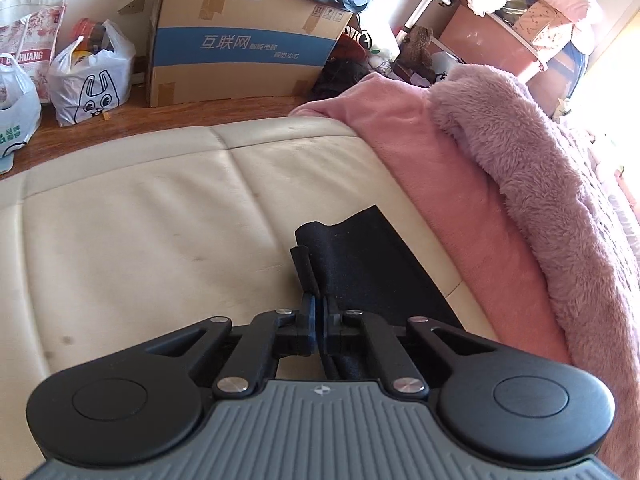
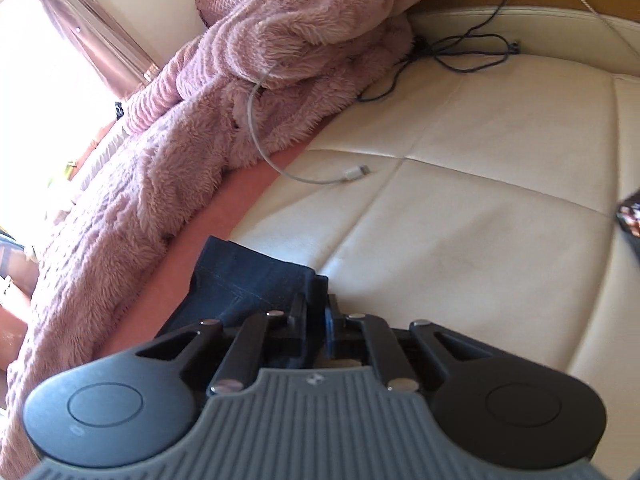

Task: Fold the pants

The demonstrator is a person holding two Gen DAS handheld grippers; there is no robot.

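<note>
Dark pants (image 1: 372, 268) lie on a cream leather mattress (image 1: 140, 220), stretching to the right beside a pink sheet. In the left wrist view my left gripper (image 1: 320, 304) is shut on a bunched edge of the black cloth, which sticks up just past its tips. In the right wrist view the pants (image 2: 244, 280) show dark blue with a stitched seam, lying at the edge of the pink sheet. My right gripper (image 2: 318, 308) is shut on the corner of that cloth nearest the cream mattress (image 2: 480, 220).
A fluffy pink blanket (image 1: 532, 168) (image 2: 224, 92) is heaped along the bed. A white charging cable (image 2: 304, 178) and a black cord (image 2: 452, 60) lie on the mattress. A cardboard box (image 1: 240, 40) and plastic bags (image 1: 92, 76) stand on the wooden floor beyond.
</note>
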